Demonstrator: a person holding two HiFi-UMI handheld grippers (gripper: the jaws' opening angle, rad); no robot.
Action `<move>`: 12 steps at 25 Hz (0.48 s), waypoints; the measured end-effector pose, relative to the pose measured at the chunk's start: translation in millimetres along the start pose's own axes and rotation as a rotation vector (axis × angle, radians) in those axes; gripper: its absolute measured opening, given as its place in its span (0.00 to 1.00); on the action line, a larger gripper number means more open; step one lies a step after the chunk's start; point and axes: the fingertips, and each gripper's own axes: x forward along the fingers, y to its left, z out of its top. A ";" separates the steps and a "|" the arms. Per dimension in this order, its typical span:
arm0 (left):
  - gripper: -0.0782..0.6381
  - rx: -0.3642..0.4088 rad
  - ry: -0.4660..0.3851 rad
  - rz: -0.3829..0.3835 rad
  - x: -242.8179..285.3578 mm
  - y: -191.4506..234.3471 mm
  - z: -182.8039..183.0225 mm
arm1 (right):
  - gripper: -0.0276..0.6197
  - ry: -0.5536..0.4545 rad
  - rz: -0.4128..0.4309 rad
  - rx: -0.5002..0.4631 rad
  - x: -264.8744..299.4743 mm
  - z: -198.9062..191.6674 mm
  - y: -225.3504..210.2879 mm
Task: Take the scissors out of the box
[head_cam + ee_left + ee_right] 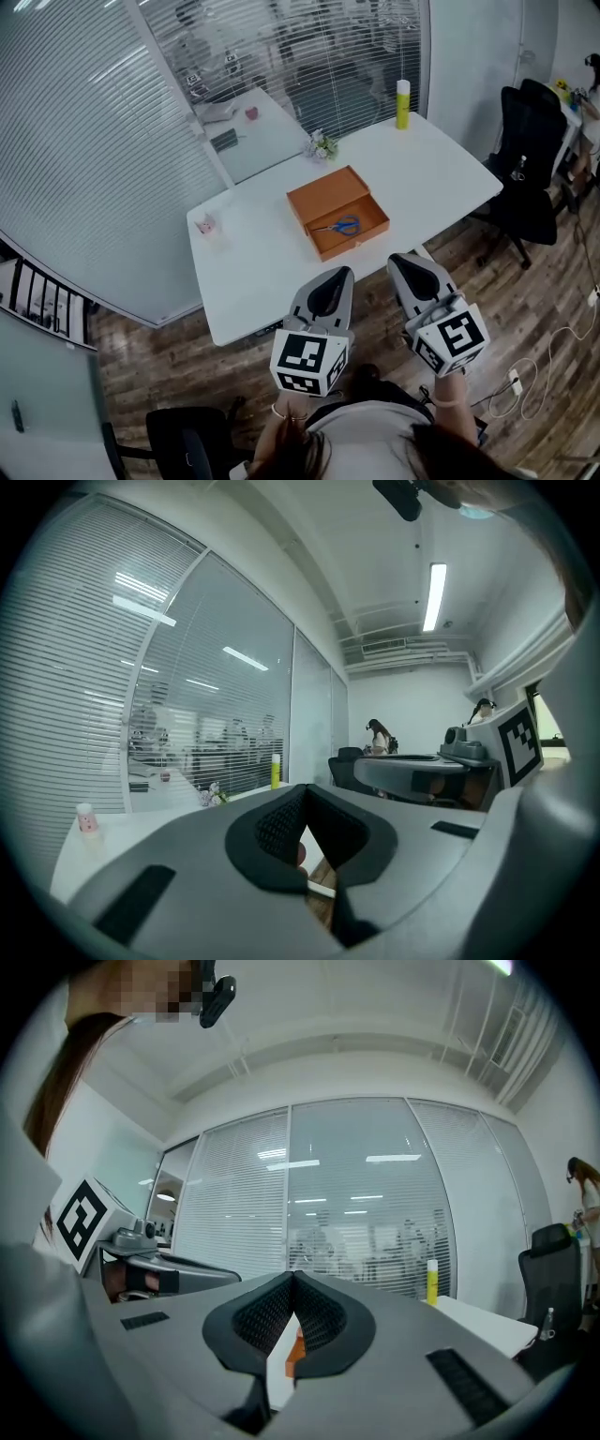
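**A:** In the head view, where did the task's thing lie?

**B:** The blue-handled metal scissors [344, 226] lay flat on the bottom of the shallow, open orange cardboard box [323, 192], which sat on the white rectangular surface [248, 258]. I judged them light and stiff, with slick blades. The handle loops, or the narrow neck beside them, looked the surest place to take hold. The left claw [339, 274] and right claw [405, 259] hung at the surface's near edge, well apart from the box, over a brown wood-plank floor [169, 375].

**A:** And the left gripper view?

**B:** The left claw's pads met at the tips with nothing between them. Past them ran the surface with a small pink object [86, 817] and a tall yellow-green bottle [276, 771] on it. Behind those stood glass walls with white slatted blinds [84, 667].

**A:** The right gripper view?

**B:** The right claw was closed and empty too. A sliver of the orange box showed in the gap below its pads, far ahead. A black office chair [553, 1269] stood at the right.
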 end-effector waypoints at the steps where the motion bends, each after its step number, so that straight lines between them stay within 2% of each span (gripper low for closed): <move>1: 0.13 0.001 0.003 0.005 5.4 1.4 -0.5 | 0.09 0.003 0.005 -0.004 3.1 -0.7 -4.2; 12: 0.13 -0.021 0.031 0.083 41.2 16.1 -6.2 | 0.09 0.018 0.065 -0.017 34.2 -10.7 -38.3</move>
